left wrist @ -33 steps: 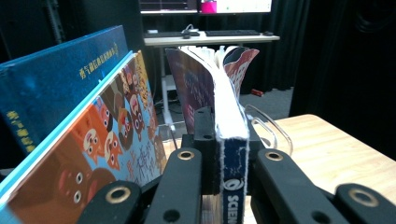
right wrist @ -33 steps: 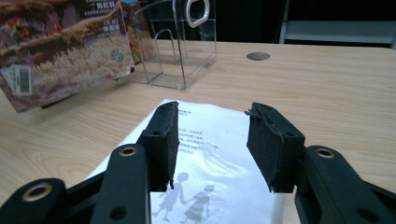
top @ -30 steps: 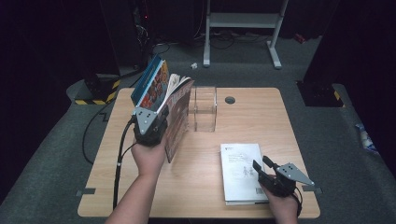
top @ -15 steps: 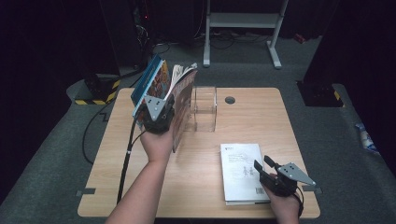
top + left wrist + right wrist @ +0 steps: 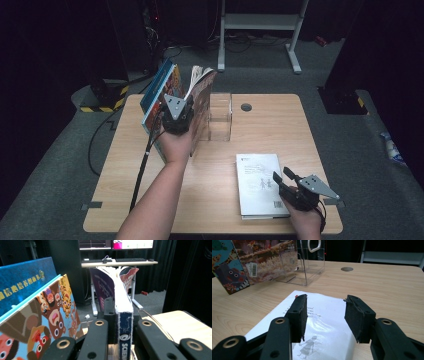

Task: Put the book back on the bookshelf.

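At the far left, two picture books (image 5: pixel 159 95) are seen leaning on edge, just to the left of the left gripper (image 5: pixel 177 116); in the left gripper view their blue and cartoon covers (image 5: pixel 37 315) stand close beside the jaws without being gripped. The left gripper is closed on a paperback (image 5: pixel 200 100), clamped at its lower spine, with the book held upright above the jaws and its pages fanning open at the top (image 5: pixel 120 290). The paperback is judged light but floppy: the covers bend, the page block can splay or slip, and a pinch near the spine, where the block is stiffest, is considered the safest hold. Its cover looks glossy and may slide if the pinch is eased.

Just right of the held paperback, a clear stand (image 5: pixel 220 117) rests on the table (image 5: pixel 270 125); the book's right cover is near or against it, though contact cannot be settled. The stand is thought rigid, light and easily pushed aside, so the paperback should be lowered in rather than pressed sideways.

Further right, well apart from the left gripper, a white book (image 5: pixel 260 182) lies flat near the table's front edge. The right gripper (image 5: pixel 282 181) is poised over its right edge with jaws partly open and nothing held between the pads (image 5: pixel 298 315). The white book lies directly beneath and ahead of those jaws. Being flat, thin and smooth, it is judged awkward to pinch from above; an edge would need lifting first.
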Tool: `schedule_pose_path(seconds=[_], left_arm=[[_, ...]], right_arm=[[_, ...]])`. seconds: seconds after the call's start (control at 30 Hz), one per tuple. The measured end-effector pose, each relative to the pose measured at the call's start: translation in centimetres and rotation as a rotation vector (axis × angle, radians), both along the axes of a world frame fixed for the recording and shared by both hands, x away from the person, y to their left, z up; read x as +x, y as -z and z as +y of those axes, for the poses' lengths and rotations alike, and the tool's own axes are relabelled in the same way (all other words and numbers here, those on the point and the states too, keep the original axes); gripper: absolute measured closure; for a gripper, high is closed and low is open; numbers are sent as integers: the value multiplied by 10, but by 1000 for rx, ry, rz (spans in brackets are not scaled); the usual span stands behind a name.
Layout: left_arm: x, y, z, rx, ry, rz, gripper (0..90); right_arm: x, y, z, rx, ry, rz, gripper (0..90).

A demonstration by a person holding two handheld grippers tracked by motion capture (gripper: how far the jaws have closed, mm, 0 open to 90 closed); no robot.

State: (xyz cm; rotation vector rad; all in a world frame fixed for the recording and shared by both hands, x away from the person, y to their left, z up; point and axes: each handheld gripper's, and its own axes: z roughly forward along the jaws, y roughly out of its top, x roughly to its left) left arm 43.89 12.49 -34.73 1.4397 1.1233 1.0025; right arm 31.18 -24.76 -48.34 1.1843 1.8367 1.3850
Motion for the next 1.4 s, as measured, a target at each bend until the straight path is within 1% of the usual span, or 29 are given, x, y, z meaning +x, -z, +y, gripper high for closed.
schedule_pose_path(seconds=[0.23,0.3,0.43,0.5,0.63,0.77,0.8,0.93,1.03,1.07,1.13,1.2,1.27,1.33,1.4], left_arm=[[6,4,-3,1,10,-12,841],[7,7,-4,12,11,-13,841],[8,11,-5,7,11,-17,840],[7,14,-5,9,21,-12,840],[4,17,-5,2,31,-19,839],[-1,20,-4,-1,55,-12,833],[-2,20,-4,9,59,-10,830],[-7,18,-2,26,88,11,814],[-9,17,0,33,105,40,793],[-10,16,1,33,110,46,791],[-10,16,3,31,124,70,781],[-10,17,4,43,130,83,766],[-10,17,5,48,141,97,764],[-11,16,6,50,144,102,765],[-11,14,6,53,150,113,783]], right_arm=[[0,2,2,3,1,6,525],[0,2,2,-2,-1,5,526],[0,2,2,3,1,7,526],[0,3,2,-1,-2,8,527],[1,5,2,0,-6,15,528],[1,5,3,2,-8,19,527],[1,6,3,4,-8,20,527],[2,6,5,0,-12,22,527],[2,6,6,-2,-15,21,527],[2,6,6,-3,-16,19,527],[1,5,6,4,-14,18,527],[1,5,6,1,-13,15,526],[1,4,6,5,-13,14,526],[0,4,6,5,-13,13,526],[0,4,6,7,-12,14,526]])
